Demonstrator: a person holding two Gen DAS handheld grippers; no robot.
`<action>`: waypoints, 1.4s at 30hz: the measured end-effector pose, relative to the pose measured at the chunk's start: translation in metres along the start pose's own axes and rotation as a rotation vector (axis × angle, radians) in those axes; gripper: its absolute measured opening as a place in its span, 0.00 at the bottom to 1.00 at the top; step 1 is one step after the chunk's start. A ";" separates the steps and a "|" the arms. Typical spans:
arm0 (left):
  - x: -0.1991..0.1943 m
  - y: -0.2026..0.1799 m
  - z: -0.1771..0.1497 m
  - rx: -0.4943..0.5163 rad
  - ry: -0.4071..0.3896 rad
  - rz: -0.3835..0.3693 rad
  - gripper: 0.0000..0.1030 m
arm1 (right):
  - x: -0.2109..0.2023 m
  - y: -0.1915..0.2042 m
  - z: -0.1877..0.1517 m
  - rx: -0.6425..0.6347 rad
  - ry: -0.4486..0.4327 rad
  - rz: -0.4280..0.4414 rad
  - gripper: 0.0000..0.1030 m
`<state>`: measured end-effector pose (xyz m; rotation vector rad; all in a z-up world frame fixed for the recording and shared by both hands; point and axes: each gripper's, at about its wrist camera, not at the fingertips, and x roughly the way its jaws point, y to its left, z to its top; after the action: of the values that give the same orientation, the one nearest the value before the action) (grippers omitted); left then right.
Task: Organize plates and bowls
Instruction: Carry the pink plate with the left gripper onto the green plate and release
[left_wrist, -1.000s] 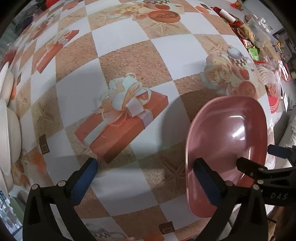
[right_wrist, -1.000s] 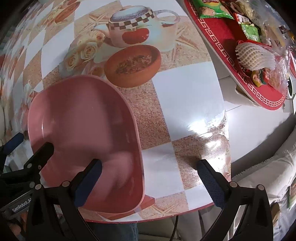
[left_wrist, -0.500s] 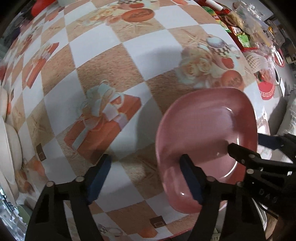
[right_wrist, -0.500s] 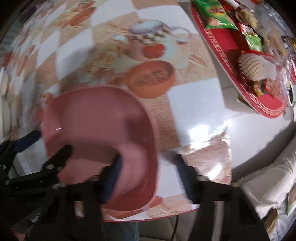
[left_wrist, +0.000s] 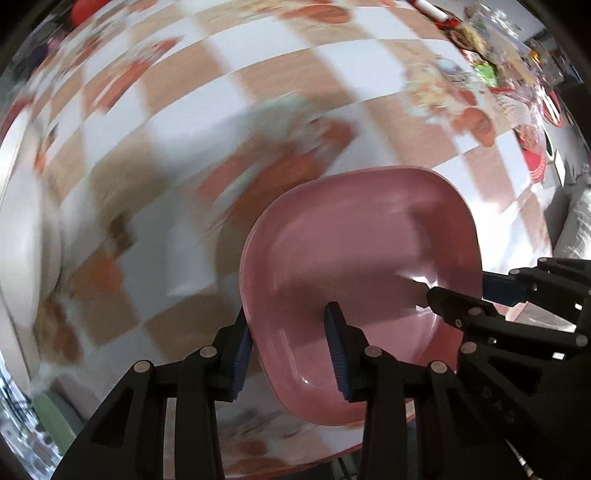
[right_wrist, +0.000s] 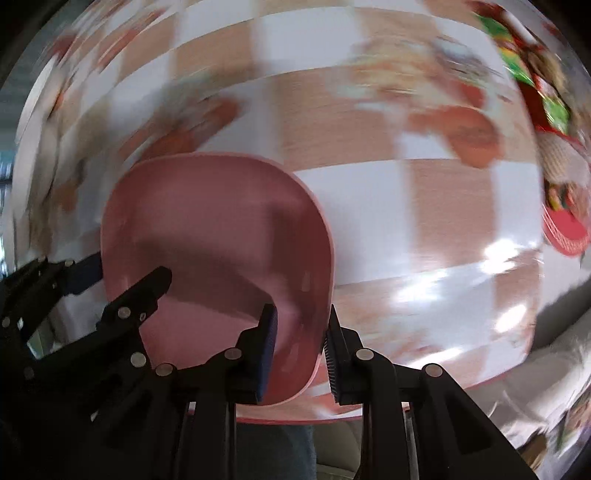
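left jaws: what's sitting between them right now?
The rim of the pink plate, seen in the left wrist view: the left gripper has just been closing on that edge, one finger outside, one inside.

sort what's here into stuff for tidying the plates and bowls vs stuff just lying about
For the job:
- pink dish, rim pinched by both grippers
- left gripper
- right gripper
- white dishes at the table's edge

Lying about:
- snack packets
- red tray

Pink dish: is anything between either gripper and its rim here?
Nothing visible. The left gripper has its jaws astride one edge of the pink dish, and the right gripper straddles the opposite edge. Both have just been closing, with only the rim between the pads.
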<state>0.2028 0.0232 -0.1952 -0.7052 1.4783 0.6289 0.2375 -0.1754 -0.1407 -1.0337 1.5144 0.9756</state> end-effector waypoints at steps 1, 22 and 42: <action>0.000 0.011 -0.008 -0.017 0.000 0.002 0.40 | 0.002 0.013 -0.002 -0.025 0.003 0.001 0.27; -0.001 0.167 -0.131 -0.393 -0.001 0.058 0.41 | 0.029 0.208 -0.041 -0.379 0.071 -0.033 0.27; -0.017 0.182 -0.161 -0.377 -0.039 0.026 0.40 | 0.031 0.206 -0.035 -0.338 0.080 -0.071 0.27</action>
<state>-0.0404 0.0222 -0.1804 -0.9577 1.3477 0.9505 0.0279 -0.1496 -0.1504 -1.3708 1.3941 1.1771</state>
